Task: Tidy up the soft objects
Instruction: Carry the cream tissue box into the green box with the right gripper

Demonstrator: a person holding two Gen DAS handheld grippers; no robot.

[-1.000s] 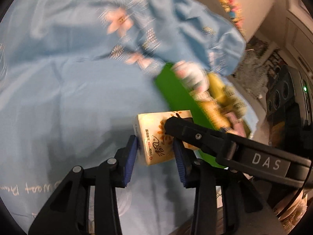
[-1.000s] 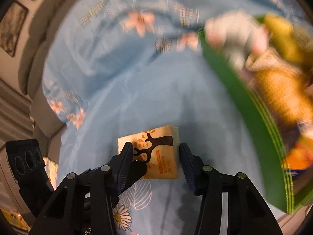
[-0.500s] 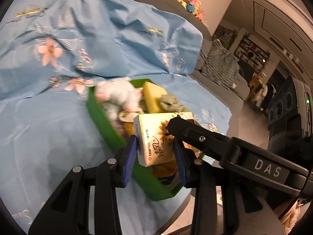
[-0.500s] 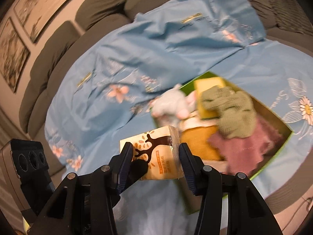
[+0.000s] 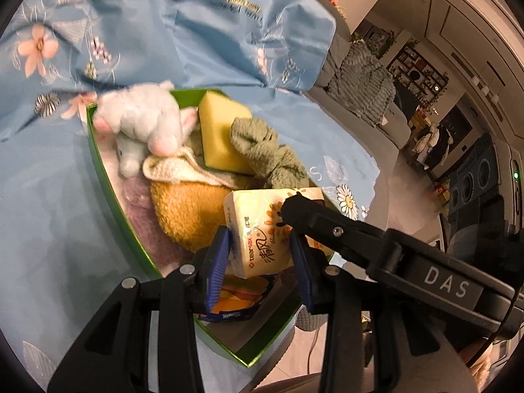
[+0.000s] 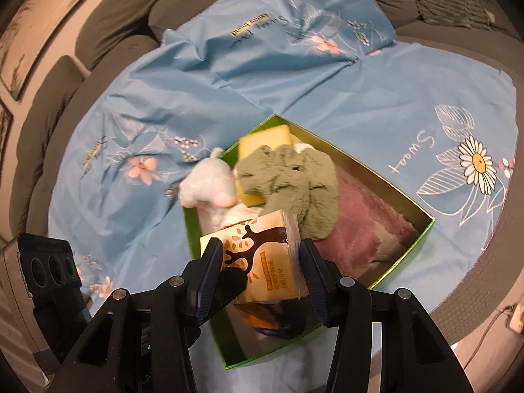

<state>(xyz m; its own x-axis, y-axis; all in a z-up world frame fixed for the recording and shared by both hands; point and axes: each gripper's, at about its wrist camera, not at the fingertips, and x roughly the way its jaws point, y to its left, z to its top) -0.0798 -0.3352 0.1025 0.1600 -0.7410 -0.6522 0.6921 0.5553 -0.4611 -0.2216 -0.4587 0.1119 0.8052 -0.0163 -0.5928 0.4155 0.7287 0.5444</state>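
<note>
— Both grippers, left gripper (image 5: 262,258) and right gripper (image 6: 258,262), pinch one tissue pack (image 5: 265,229) at lower centre, above the green box (image 6: 422,229).

— Lower it level into the near gap, then part both together.

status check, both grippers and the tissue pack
Left gripper and right gripper both shut on tissue pack. Pack held over green box. Near corner holds an orange-blue packet.
</note>
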